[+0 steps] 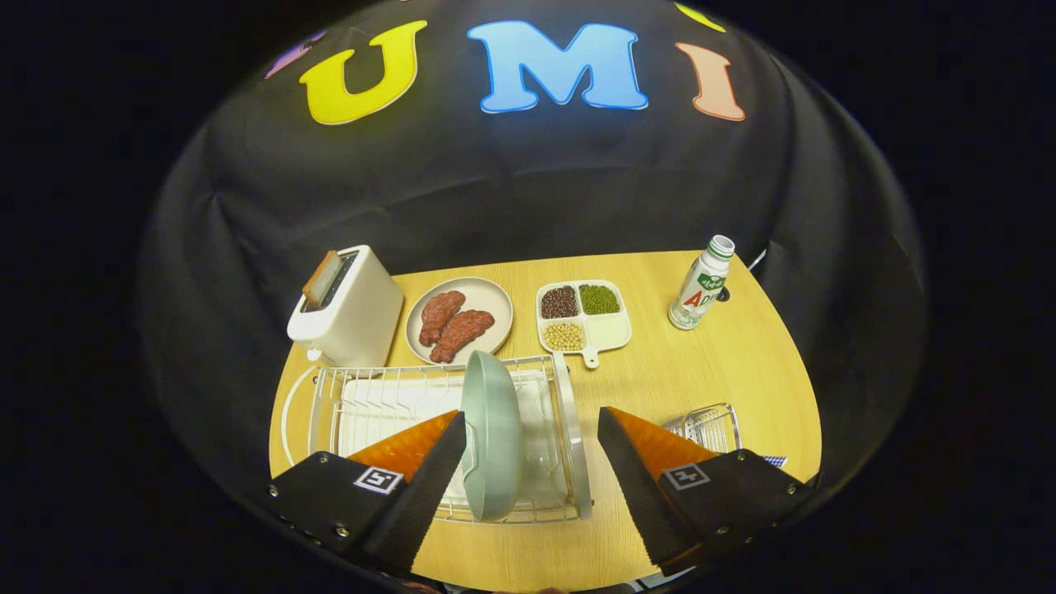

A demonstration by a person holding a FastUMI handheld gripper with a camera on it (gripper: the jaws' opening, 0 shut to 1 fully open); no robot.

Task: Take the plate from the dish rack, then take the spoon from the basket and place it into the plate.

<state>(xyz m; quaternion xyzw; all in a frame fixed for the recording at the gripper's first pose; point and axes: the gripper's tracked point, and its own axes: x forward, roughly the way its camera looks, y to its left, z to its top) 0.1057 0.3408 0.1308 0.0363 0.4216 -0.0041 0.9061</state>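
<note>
Red letters "AD" can be made out on the label of the bottle (700, 285) standing on the surface (701, 371); the rest of the label is too small to be read. Square black-and-white marker tags are borne on the hand-held gripper (532, 437), whose fingers are spread apart.

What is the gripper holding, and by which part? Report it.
Nothing. The gripper is open, its fingers straddling the upright grey-green plate in the dish rack, not pressing on it.
</note>
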